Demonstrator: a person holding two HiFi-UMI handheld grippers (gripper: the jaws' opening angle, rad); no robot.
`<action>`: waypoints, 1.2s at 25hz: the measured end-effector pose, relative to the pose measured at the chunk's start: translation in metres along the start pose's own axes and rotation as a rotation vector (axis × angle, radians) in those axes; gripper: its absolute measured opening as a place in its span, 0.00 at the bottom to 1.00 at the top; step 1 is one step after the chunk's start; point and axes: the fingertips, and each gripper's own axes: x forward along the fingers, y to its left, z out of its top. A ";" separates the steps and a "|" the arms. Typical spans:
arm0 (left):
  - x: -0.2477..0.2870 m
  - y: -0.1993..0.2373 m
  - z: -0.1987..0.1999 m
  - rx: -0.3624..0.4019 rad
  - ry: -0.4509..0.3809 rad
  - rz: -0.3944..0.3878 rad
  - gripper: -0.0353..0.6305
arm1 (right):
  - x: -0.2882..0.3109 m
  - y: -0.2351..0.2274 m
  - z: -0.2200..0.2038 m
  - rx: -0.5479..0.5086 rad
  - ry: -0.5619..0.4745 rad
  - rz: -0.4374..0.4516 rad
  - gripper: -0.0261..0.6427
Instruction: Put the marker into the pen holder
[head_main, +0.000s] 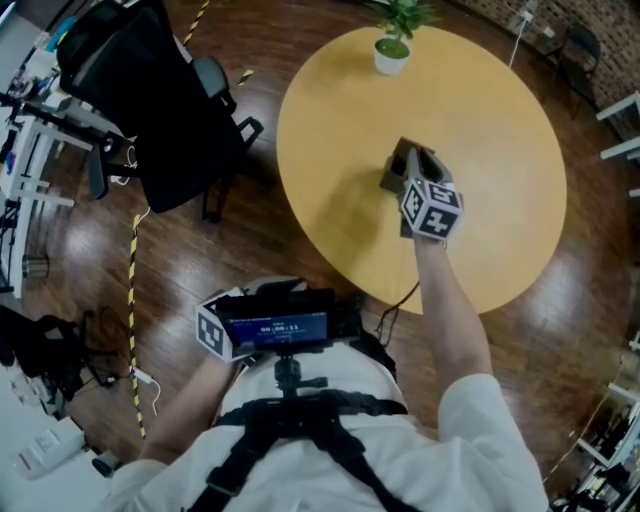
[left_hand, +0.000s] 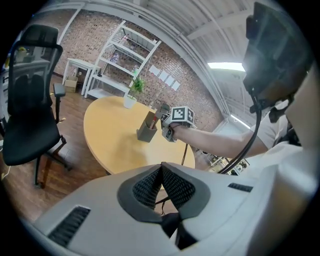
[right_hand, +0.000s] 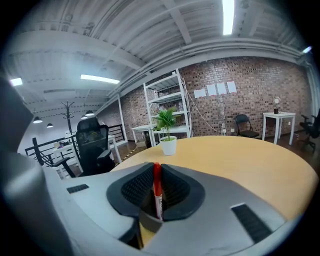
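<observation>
Red marker (right_hand: 157, 192) stood upright, clamped in the right gripper's (right_hand: 156, 182) fingers just above the grey pen holder's (right_hand: 150, 220) mouth; the left gripper's (left_hand: 161, 172) fingers were together.

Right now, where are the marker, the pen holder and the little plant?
marker (right_hand: 157, 192): right gripper view, middle of its barrel.
pen holder (left_hand: 146, 131): left gripper view, its front wall.
potted plant (head_main: 391, 57): head view, its white pot.
</observation>
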 end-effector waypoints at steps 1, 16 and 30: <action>0.000 0.000 0.000 0.002 0.001 -0.002 0.05 | -0.002 0.000 -0.008 0.005 0.021 -0.001 0.10; -0.002 0.004 0.005 0.012 -0.035 -0.085 0.05 | -0.044 0.026 -0.016 0.015 0.089 0.044 0.17; 0.006 0.006 0.012 0.068 -0.017 -0.219 0.05 | -0.129 0.062 -0.017 -0.020 0.103 0.018 0.17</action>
